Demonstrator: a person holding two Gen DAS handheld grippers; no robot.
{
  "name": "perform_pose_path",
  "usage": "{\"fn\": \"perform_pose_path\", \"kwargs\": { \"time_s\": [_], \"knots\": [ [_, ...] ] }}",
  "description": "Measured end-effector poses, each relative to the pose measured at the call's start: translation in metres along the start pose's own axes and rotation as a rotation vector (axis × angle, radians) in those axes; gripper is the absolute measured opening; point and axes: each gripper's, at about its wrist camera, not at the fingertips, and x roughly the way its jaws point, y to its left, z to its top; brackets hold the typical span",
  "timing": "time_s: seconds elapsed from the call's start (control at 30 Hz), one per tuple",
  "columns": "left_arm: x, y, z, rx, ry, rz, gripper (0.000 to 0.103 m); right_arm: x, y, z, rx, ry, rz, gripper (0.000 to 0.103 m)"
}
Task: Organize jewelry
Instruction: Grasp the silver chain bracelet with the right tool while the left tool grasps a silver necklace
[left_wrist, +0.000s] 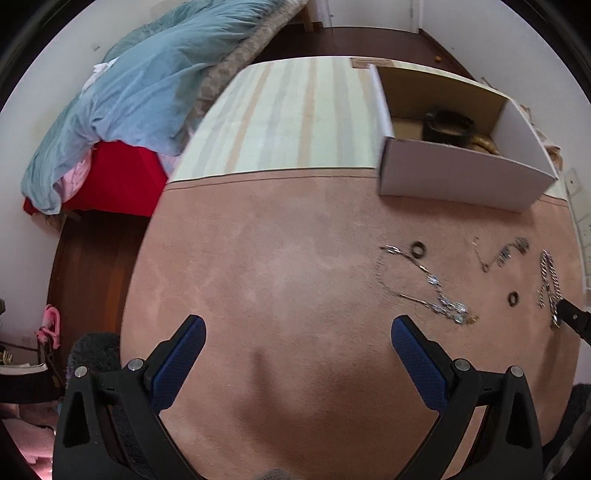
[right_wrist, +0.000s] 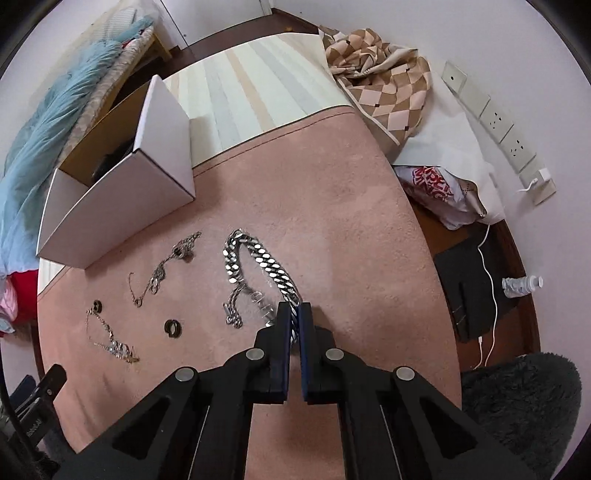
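A heavy silver chain (right_wrist: 255, 258) lies on the pink cloth; my right gripper (right_wrist: 294, 312) is shut on its near end. The chain also shows in the left wrist view (left_wrist: 549, 280) with the right gripper's tip (left_wrist: 572, 319) on it. To its left lie a thin chain with pendants (right_wrist: 162, 269), two dark rings (right_wrist: 172, 327) (right_wrist: 97, 305) and a beaded necklace (right_wrist: 110, 339). The white cardboard box (left_wrist: 461, 177) holds a black bangle (left_wrist: 448, 127). My left gripper (left_wrist: 297, 332) is open and empty above bare cloth, left of the jewelry.
The pink cloth (left_wrist: 277, 280) covers the near table; a striped cloth (left_wrist: 288, 122) lies behind. A checked scarf (right_wrist: 384, 81) and a plastic bag (right_wrist: 439, 195) sit at right. A bed with a blue duvet (left_wrist: 129, 96) stands at left.
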Motion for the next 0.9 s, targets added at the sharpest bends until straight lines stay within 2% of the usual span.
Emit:
{"fn": "perform_pose_path", "kwargs": {
  "time_s": [0.2,0.33,0.4,0.63,0.9],
  "knots": [
    [-0.009,-0.039,-0.008,0.100,-0.046,-0.130,0.102,-0.016,-0.008,-0.010,0.020,-0.029,0.033,0.004],
    [-0.003,-0.064,-0.013,0.163,-0.026,-0.185,0.089,-0.028,-0.013,-0.016,0.027,-0.041,0.039,0.004],
    [0.002,-0.057,-0.012,0.138,-0.009,-0.203,0.084,-0.033,-0.016,-0.019,0.033,-0.042,0.043,0.004],
    [0.023,0.011,0.007,-0.063,0.050,-0.226,0.083,-0.039,-0.012,-0.023,0.037,-0.069,0.057,0.004],
    [0.032,0.018,0.019,-0.072,0.081,-0.258,0.083,-0.025,0.015,-0.022,0.018,-0.064,0.071,0.004]
  ]
}}
